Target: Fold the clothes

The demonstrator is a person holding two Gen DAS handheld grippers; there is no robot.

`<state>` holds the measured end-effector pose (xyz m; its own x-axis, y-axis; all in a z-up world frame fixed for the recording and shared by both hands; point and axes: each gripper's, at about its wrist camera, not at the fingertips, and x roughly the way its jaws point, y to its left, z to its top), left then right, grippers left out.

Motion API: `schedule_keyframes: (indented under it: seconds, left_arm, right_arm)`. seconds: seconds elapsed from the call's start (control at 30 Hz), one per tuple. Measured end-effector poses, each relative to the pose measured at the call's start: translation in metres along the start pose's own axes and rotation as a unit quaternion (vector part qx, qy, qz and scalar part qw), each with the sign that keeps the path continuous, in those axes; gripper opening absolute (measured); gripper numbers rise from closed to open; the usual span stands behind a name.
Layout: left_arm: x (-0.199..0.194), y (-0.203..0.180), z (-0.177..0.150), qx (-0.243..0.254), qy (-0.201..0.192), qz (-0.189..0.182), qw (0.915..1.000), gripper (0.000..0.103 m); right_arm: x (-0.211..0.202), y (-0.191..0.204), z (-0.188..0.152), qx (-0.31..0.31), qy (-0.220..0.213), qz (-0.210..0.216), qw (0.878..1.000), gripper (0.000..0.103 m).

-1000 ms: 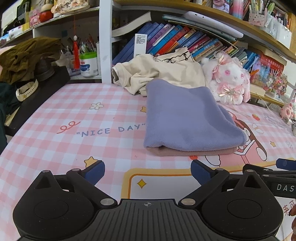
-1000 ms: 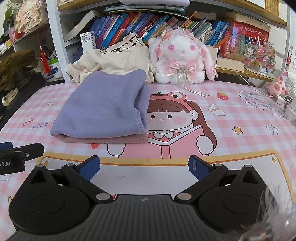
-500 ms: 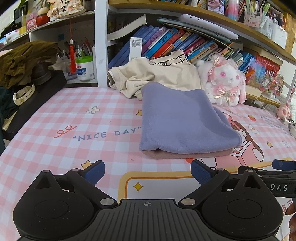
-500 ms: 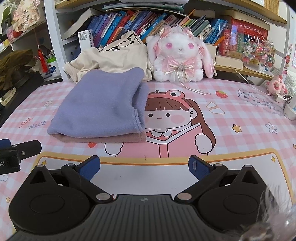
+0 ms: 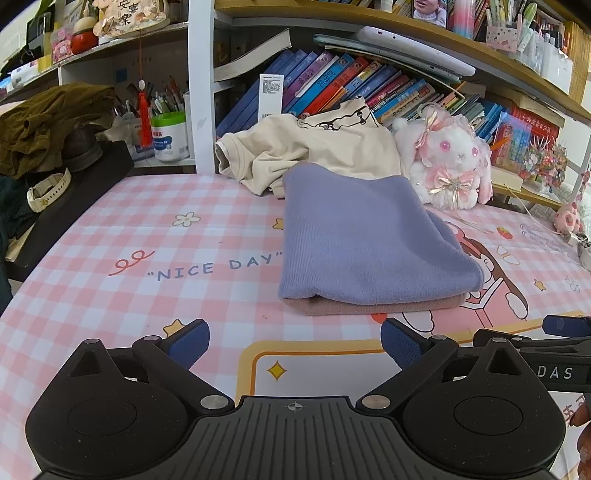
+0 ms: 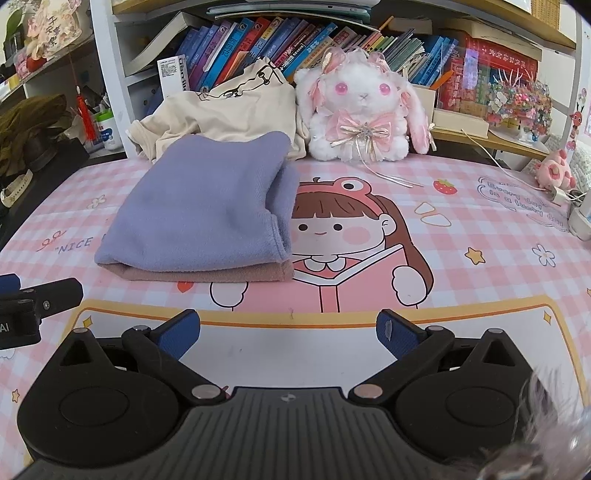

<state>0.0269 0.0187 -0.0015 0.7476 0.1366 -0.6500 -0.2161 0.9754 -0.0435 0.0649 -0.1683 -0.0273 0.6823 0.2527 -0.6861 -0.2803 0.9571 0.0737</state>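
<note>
While folded, purple garment (image 5: 369,240) long axis runs toward shelf (image 5: 332,11).

The purple sweater (image 5: 365,240) sits folded into a neat rectangle on the table (image 5: 147,258), stacked on a folded pinkish-brown piece (image 5: 369,305). A cream shirt (image 5: 325,151) lies crumpled just behind, touching it.

Folded cloth (image 5: 362,236): we see lavender-blue on top, dusty pink beneath.
Shirt (image 5: 325,147): cream, with a black line drawing.
Table mat (image 5: 147,258): pink and white check, with stars, flowers and a cartoon girl.
Plush rabbit (image 6: 364,110): white with pink bows and pink eyes.
Gripper pads (image 5: 188,338): we see dark blue on black bodies.
Bundle on the far left (image 5: 48,122): olive green.
</note>
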Motion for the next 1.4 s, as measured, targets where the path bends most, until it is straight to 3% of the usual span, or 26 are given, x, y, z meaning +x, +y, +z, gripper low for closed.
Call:
schedule_keyframes:
  seconds: [1.4]
  left_arm:
    - [0.0048,-0.0008,0.0015,0.005,0.014,0.008,0.9999,0.1]
  right_arm:
    - [0.0065,0.001,0.0009,0.0,0.01,0.002,1.0,0.103]
